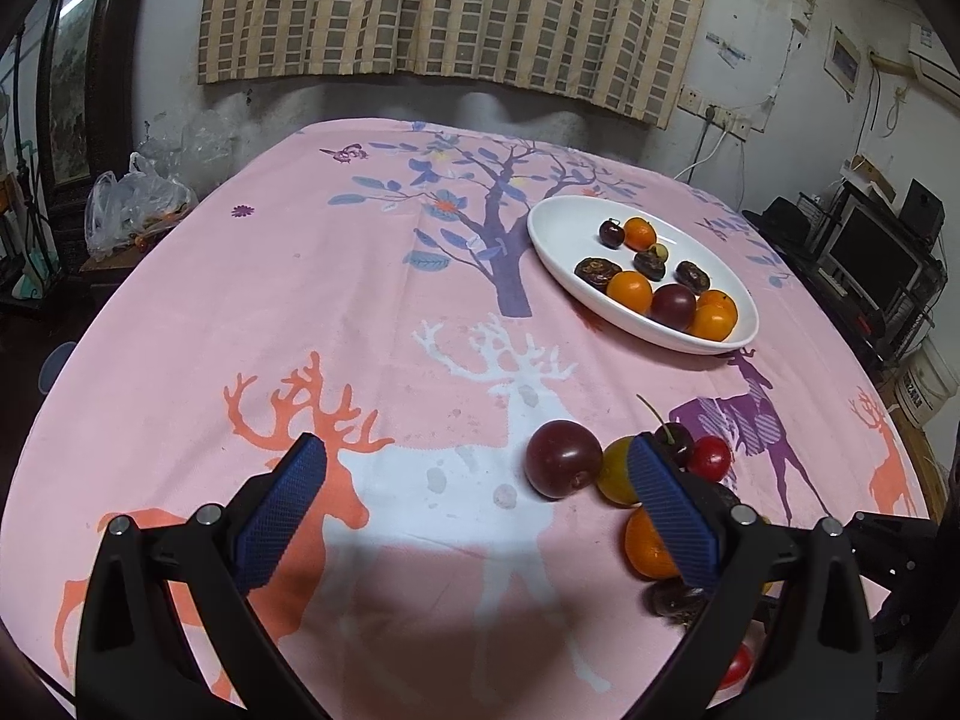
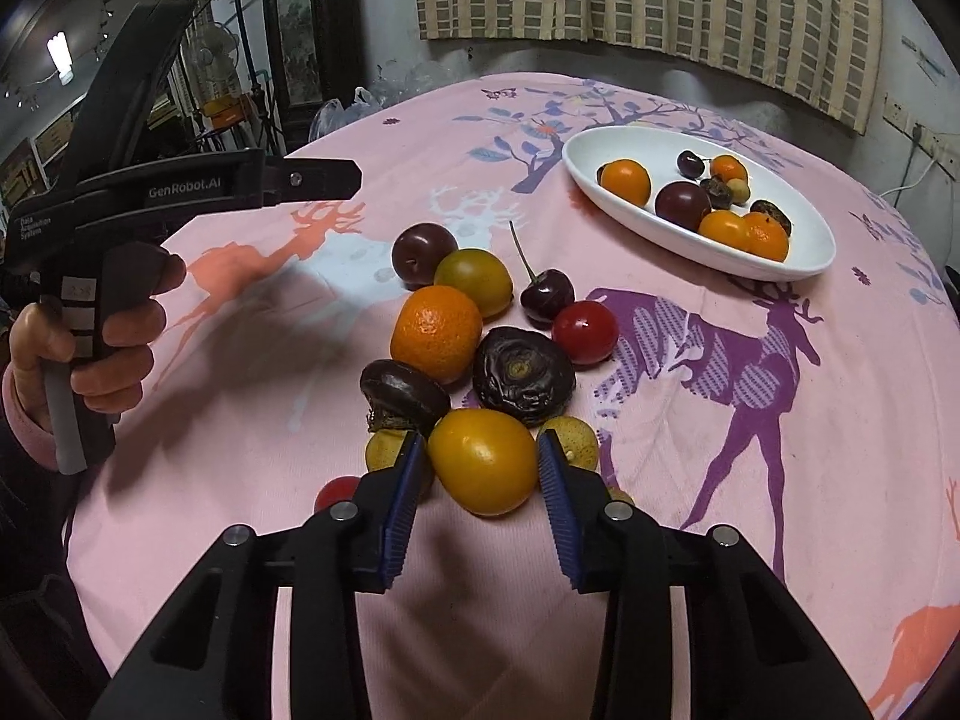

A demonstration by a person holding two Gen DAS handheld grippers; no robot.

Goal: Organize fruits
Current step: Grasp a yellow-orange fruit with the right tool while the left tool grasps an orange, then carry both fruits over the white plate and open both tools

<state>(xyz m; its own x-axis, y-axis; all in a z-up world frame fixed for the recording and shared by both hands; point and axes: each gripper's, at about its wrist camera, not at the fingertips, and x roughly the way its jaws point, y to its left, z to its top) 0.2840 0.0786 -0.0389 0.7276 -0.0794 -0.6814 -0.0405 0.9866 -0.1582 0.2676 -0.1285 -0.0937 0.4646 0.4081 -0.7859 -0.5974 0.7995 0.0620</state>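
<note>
A pile of loose fruit lies on the pink tablecloth: a yellow-orange fruit [image 2: 483, 461], a mandarin [image 2: 436, 333], a dark plum [image 2: 423, 253], a cherry [image 2: 546, 295], a red tomato [image 2: 585, 331] and dark wrinkled fruits [image 2: 521, 374]. My right gripper [image 2: 480, 480] is open, its fingers on either side of the yellow-orange fruit, with small gaps. My left gripper [image 1: 474, 468] is open and empty, left of the plum [image 1: 563, 458] and the pile. A white oval plate [image 1: 564, 234] at the far right holds several fruits.
The left gripper's handle and the hand holding it [image 2: 108, 276] show at the left of the right wrist view. Plastic bags [image 1: 135, 204] sit beyond the table's left edge. A curtain [image 1: 456, 6] hangs on the back wall. Shelves with electronics [image 1: 870, 246] stand at the right.
</note>
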